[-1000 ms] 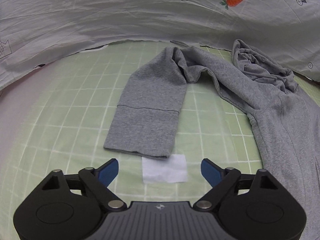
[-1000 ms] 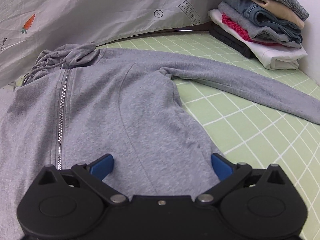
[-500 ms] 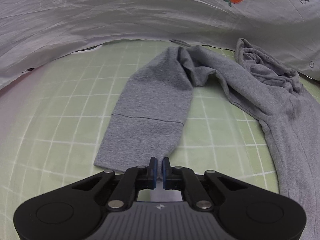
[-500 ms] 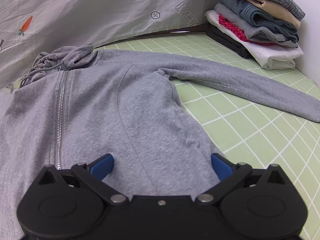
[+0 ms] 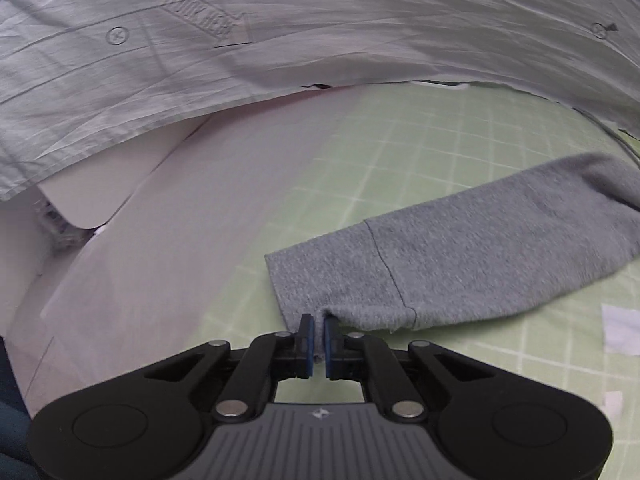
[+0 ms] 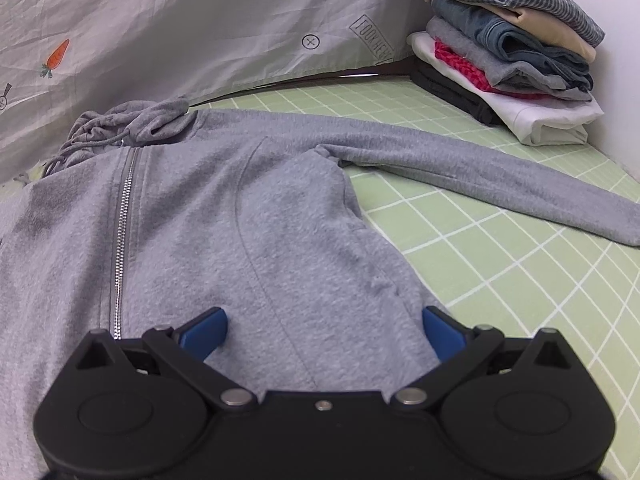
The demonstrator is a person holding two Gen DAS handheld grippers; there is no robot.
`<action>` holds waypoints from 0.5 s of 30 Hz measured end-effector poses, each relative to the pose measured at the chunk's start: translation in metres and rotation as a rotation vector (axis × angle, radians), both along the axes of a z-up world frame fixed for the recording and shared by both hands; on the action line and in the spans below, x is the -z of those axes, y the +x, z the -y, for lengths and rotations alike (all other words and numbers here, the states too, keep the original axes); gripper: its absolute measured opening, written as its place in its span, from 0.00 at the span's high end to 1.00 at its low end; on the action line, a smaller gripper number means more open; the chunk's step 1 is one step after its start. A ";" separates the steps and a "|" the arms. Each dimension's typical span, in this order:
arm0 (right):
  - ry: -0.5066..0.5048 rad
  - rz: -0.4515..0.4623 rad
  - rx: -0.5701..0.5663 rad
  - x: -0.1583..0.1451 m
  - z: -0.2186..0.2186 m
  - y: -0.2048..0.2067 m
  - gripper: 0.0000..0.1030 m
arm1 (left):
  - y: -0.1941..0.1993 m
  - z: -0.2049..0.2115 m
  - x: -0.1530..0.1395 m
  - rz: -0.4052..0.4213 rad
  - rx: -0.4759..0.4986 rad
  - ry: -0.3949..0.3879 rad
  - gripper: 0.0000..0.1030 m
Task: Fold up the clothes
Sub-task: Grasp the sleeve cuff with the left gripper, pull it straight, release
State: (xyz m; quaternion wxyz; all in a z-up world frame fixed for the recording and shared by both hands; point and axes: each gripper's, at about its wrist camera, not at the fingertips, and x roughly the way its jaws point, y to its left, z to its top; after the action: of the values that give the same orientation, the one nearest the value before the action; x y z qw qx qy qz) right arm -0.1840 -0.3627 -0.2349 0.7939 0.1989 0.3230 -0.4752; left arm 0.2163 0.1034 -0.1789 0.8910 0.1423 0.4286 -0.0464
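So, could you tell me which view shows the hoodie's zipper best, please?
The right wrist view: the zipper runs in full down the hoodie front, ahead of the open right gripper. The left wrist view shows only a sleeve, its cuff pinched in the left gripper; no zipper.

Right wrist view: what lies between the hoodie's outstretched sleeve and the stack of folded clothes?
Only bare green checked mat separates the sleeve from the stack of folded clothes; nothing else lies there, as the right wrist view shows.
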 end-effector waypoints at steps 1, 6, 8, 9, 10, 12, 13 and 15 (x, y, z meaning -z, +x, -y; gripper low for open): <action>-0.002 0.001 0.000 0.000 0.000 0.000 0.00 | 0.002 -0.006 -0.002 0.003 -0.014 0.005 0.95; -0.006 0.003 -0.002 0.001 0.000 -0.001 0.00 | 0.003 -0.025 -0.011 0.013 -0.038 0.049 0.95; -0.007 0.003 -0.002 0.001 0.000 -0.002 0.00 | 0.000 -0.033 -0.013 0.007 -0.056 0.058 0.95; -0.008 0.004 -0.002 0.001 0.000 -0.002 0.00 | -0.004 -0.038 -0.015 0.000 -0.072 0.051 0.95; -0.009 0.004 -0.002 0.001 0.000 -0.002 0.00 | -0.009 -0.044 -0.017 -0.011 -0.090 0.039 0.95; -0.013 0.006 -0.001 0.002 -0.001 -0.002 0.00 | -0.018 -0.054 -0.014 -0.037 -0.116 0.024 0.95; -0.015 0.007 0.000 0.002 -0.001 -0.003 0.00 | -0.024 -0.058 -0.012 -0.049 -0.127 0.023 0.95; -0.017 0.008 0.000 0.002 -0.001 -0.003 0.00 | -0.036 -0.065 -0.005 -0.072 -0.148 0.023 0.95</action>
State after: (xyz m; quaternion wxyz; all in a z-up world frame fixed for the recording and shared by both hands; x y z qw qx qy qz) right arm -0.1870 -0.3620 -0.2372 0.7969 0.1941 0.3156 -0.4771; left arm 0.1806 0.1680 -0.1735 0.8744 0.1185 0.4700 0.0195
